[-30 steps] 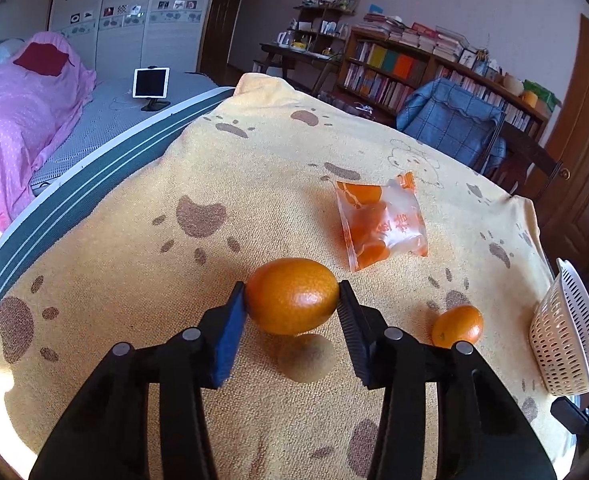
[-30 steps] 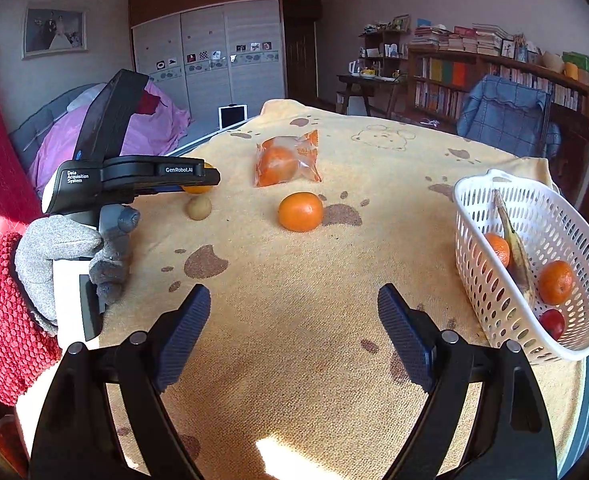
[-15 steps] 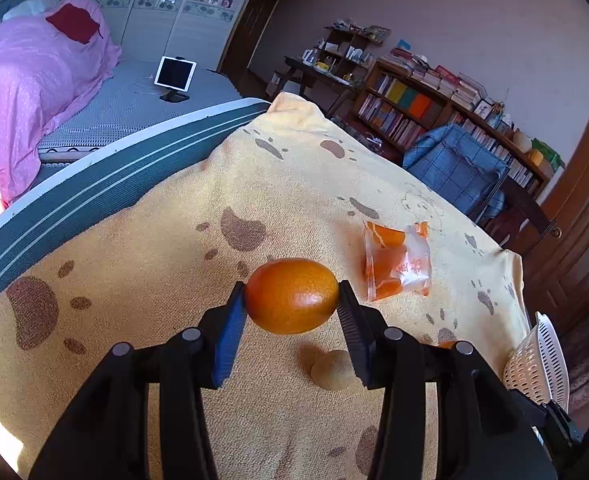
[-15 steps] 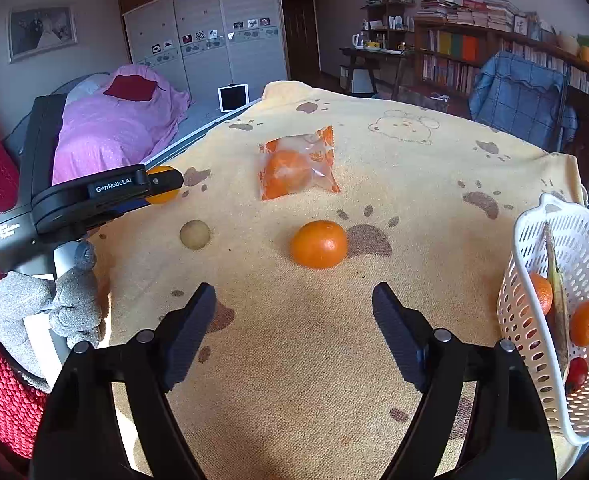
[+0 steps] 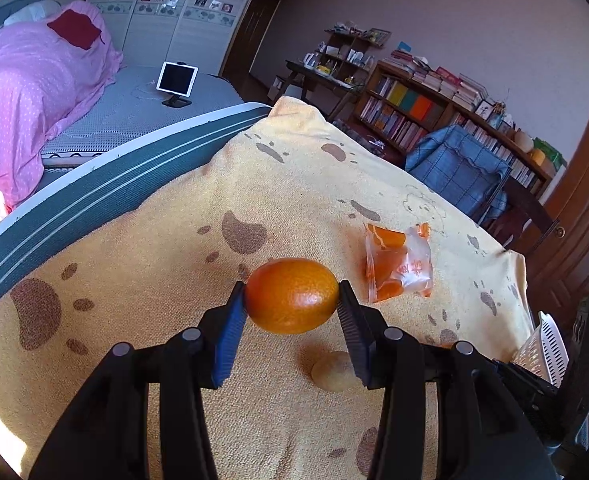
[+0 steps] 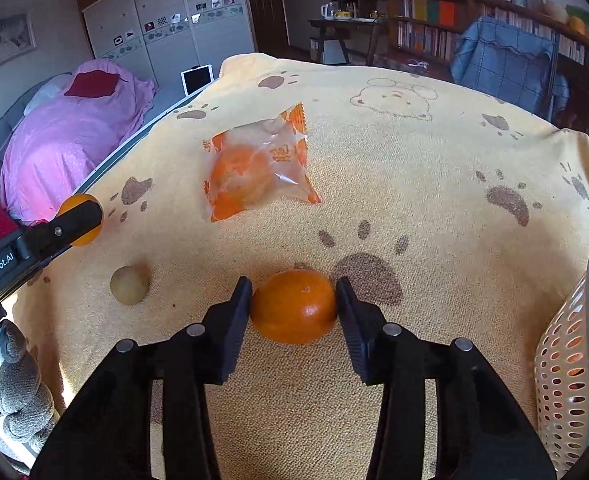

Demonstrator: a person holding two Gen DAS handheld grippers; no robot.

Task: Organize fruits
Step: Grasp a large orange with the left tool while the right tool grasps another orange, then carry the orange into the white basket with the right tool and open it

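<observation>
Left gripper (image 5: 292, 308) and right gripper (image 6: 294, 306) each clamped on one orange, right's jaws freshly closed.

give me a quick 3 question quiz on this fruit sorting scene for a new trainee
1. True or false: the left gripper holds an orange lifted off the blanket.
2. Multiple choice: what lies between the fingers of the right gripper? A) the small tan round fruit B) an orange resting on the blanket C) the packet of oranges
3. Fill in: the white ___ at the right edge already has fruit in it.

Key:
1. True; its shadow falls on the blanket below.
2. B; the jaws have just been closing, and the pads now touch its sides.
3. basket
</observation>
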